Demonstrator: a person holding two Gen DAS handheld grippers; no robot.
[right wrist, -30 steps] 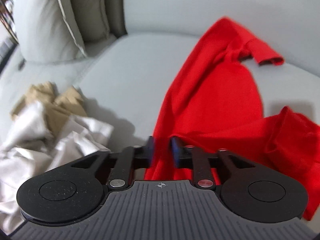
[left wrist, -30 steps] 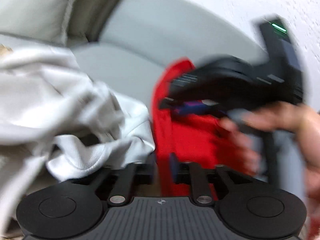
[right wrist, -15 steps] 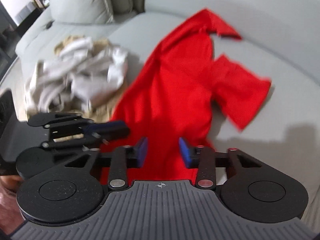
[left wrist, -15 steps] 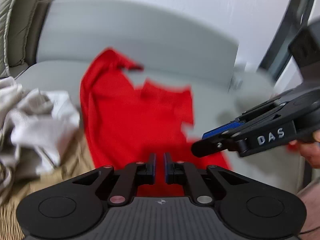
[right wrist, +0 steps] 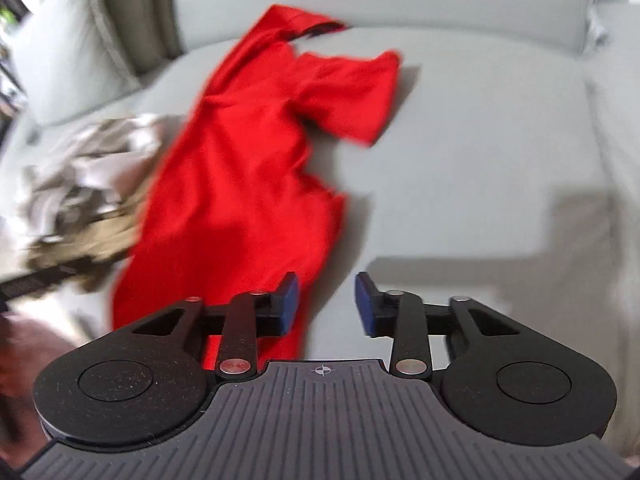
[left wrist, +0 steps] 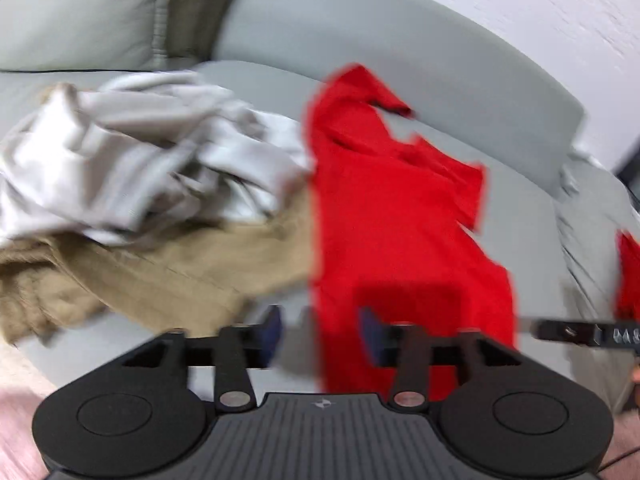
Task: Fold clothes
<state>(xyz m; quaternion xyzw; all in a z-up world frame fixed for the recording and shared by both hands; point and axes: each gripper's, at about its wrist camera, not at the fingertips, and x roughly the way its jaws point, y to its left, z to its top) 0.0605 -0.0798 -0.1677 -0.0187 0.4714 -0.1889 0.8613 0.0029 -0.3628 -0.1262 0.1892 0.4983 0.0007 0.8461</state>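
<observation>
A red T-shirt [left wrist: 396,216] [right wrist: 248,160] lies stretched lengthwise on the grey sofa seat, one sleeve spread to the right. My left gripper [left wrist: 322,332] hovers over the shirt's near left edge. Its jaws are opening; red cloth shows between them, and the pads do not press on it. My right gripper [right wrist: 326,304] hangs over the shirt's near right corner. Its jaws are opening too, with bare seat between them and the hem beside the left finger [right wrist: 288,296]. A finger of the right gripper [left wrist: 580,332] shows at the left wrist view's right edge.
A crumpled white garment [left wrist: 132,148] [right wrist: 88,160] lies on a tan garment [left wrist: 168,272] [right wrist: 92,244], just left of the shirt. A grey pillow [right wrist: 68,60] leans at the far left. The sofa backrest [left wrist: 400,60] runs behind. Bare seat cushion [right wrist: 480,140] stretches to the right.
One second ago both grippers were closed on red cloth. Since then they have drawn the shirt out flat on the seat, let go and opened wider, the left from fully shut.
</observation>
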